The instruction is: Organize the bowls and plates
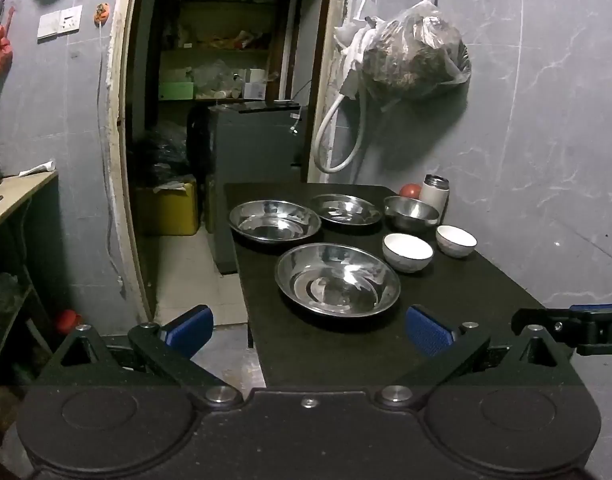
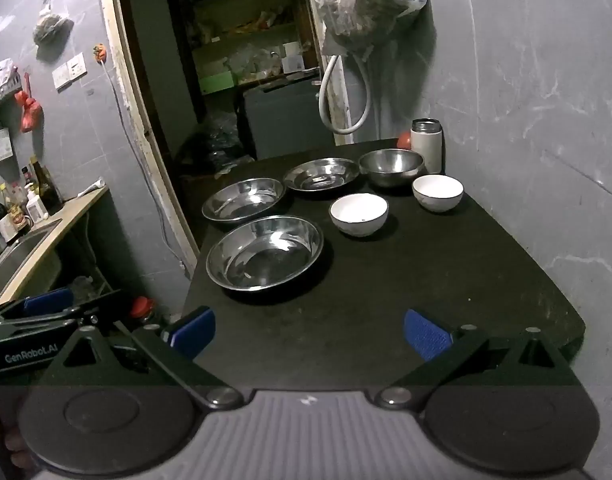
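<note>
- Hovering at the near edge of the black table (image 2: pixel 446 280), the right gripper (image 2: pixel 308 334) had its jaws spread wide and held nothing.
- The left gripper (image 1: pixel 309 331) was likewise wide open and empty.
- Three steel plates sat on the table: the nearest plate (image 1: pixel 337 279), a left plate (image 1: pixel 275 221) and a far plate (image 1: pixel 346 209).
- A steel bowl (image 1: pixel 411 211) stood by the wall, with two white bowls (image 1: pixel 407 252) (image 1: pixel 456 241) just in front of it.
- A white flask (image 1: pixel 435 193) stood behind the steel bowl.
</note>
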